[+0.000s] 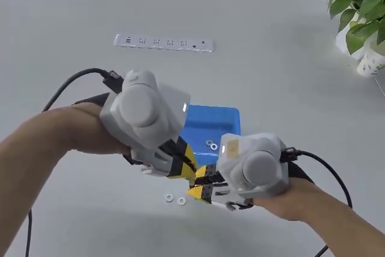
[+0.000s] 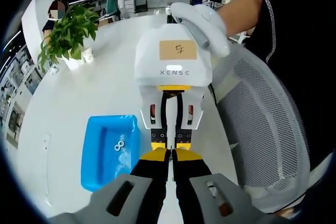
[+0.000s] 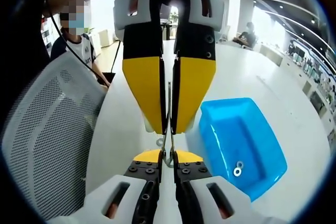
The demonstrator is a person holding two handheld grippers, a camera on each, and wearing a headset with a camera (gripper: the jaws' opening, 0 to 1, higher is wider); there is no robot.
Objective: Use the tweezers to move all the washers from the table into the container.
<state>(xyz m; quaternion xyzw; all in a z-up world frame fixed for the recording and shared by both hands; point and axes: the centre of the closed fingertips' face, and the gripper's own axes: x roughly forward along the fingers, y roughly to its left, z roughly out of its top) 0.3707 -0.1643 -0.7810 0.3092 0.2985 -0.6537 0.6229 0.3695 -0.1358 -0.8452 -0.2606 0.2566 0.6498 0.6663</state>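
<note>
Left claw (image 1: 185,165) and right claw (image 1: 203,189) are meeting tip to tip, both pinching the tweezers (image 3: 167,129). Blue container (image 1: 219,118) is sitting just beside them, loose washers (image 1: 175,198) lying near the tips.

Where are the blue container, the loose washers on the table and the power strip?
blue container (image 1: 219,121): head view, bare floor near its back wall.
loose washers (image 1: 169,197): head view, left washer of the pair.
power strip (image 1: 163,43): head view, middle of its top face.

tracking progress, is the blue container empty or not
Not empty: two washers lie inside the blue container; two loose washers sit on the table.
</note>
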